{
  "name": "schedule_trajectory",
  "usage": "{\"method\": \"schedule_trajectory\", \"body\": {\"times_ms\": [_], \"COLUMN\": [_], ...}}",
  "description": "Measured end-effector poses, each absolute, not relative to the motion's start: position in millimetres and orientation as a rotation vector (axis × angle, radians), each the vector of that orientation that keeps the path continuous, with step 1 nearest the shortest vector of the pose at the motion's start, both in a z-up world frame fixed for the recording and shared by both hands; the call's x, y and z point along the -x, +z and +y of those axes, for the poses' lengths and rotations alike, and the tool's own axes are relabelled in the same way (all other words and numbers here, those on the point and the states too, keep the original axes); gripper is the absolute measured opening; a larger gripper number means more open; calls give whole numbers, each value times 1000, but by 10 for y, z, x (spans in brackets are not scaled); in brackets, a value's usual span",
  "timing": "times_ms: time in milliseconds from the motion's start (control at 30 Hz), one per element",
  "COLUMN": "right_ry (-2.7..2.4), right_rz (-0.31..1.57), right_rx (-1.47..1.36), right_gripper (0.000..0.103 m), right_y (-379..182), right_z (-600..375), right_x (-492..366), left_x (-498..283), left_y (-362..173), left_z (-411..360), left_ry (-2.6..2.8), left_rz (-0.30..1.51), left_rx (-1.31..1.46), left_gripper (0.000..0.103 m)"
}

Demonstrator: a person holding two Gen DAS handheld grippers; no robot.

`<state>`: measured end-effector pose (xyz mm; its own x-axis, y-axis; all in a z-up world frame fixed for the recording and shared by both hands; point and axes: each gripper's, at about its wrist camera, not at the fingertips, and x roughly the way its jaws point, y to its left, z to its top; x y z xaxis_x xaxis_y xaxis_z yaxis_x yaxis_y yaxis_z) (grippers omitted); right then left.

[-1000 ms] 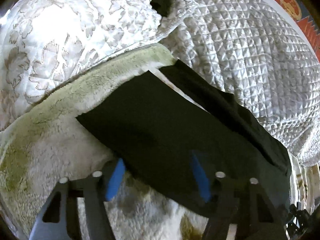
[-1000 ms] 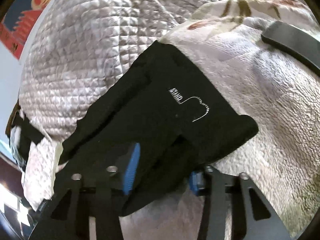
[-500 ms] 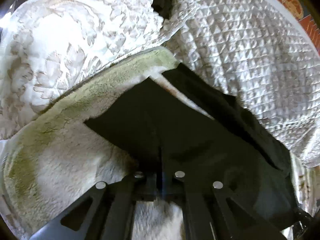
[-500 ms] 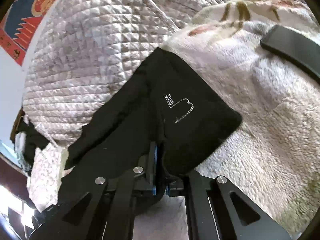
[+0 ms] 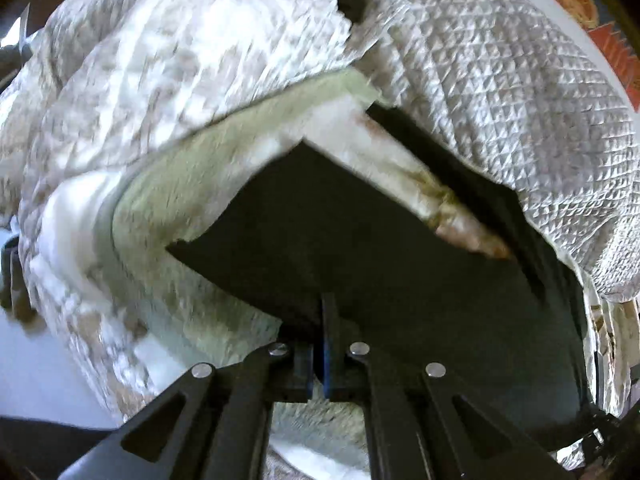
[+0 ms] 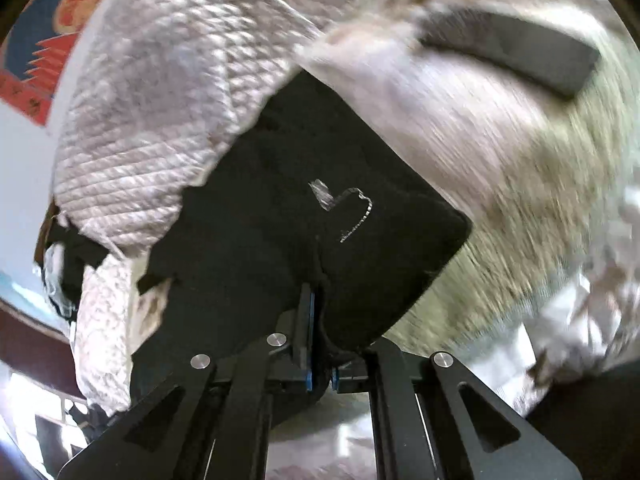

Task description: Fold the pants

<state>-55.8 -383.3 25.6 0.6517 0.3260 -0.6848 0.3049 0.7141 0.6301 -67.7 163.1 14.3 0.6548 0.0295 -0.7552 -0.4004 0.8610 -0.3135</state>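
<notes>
Black pants (image 5: 360, 248) lie on a fleece blanket (image 5: 180, 184), both grippers, left (image 5: 322, 344) and right (image 6: 318, 344), clamped on the near edge; carrying both corners evenly should keep the fold straight.

quilted cover (image 5: 500, 92) heaped over pants (image 5: 360, 240), fleece blanket (image 6: 500, 184) open alongside

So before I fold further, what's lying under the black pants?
Under the black pants lies a fuzzy pale blanket; a quilted cover overlaps their far edge. Whatever sits beneath their middle is hidden.
</notes>
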Motion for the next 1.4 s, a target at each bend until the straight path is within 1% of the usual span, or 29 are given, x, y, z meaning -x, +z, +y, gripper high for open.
{"method": "schedule_trajectory", "body": {"times_ms": [200,367,433,467,500,533,567,667,733,767,800,833,900,1033,1133,1167,1200,1400], "right_ry": [17,1,-21,-63,-88,-112,-142,-254,-288,-259,-193,-134,-15,122,69,46,38,-9], "right_rz": [829,887,886,886,882,865,841,751,686,684,701,725,785,884,946,933,925,842], "right_rx": [-783,-844,-844,-815,-796,-779,-759,-635,-546,-517,-488,-459,-376,-252,-199,-220,-242,-190], "right_gripper": [4,5,15,22,27,30,30,30,30,30,30,30,30,30,30,30,29,30], "right_y": [417,171,223,287,339,413,487,762,926,960,966,956,889,646,434,389,388,582], "right_z": [-3836,-3895,-3915,-3919,-3928,-3941,-3958,-3968,-3938,-3897,-3832,-3755,-3529,-3185,-3194,-3269,-3324,-3309], "right_x": [608,628,677,719,755,814,871,965,948,884,778,684,462,53,-162,-196,-200,-168], "left_x": [848,794,819,851,886,916,943,978,970,939,879,804,576,114,-118,-156,-198,-229], "left_y": [356,175,229,276,319,359,404,557,676,711,741,751,688,419,200,159,135,244], "left_z": [1508,1512,1519,1525,1548,1581,1611,1664,1675,1670,1641,1609,1481,1199,1123,1126,1154,1263], "left_ry": [260,273,289,312,328,342,368,459,466,453,425,389,284,86,105,114,128,246], "left_rz": [769,844,832,821,808,797,786,748,708,698,690,689,723,848,921,910,905,859], "left_rx": [448,469,459,445,446,458,461,417,406,402,399,391,358,297,227,199,184,177], "left_gripper": [4,5,9,9,10,11,14,14,19,26,32,34,42,42,42,42,39,39]}}
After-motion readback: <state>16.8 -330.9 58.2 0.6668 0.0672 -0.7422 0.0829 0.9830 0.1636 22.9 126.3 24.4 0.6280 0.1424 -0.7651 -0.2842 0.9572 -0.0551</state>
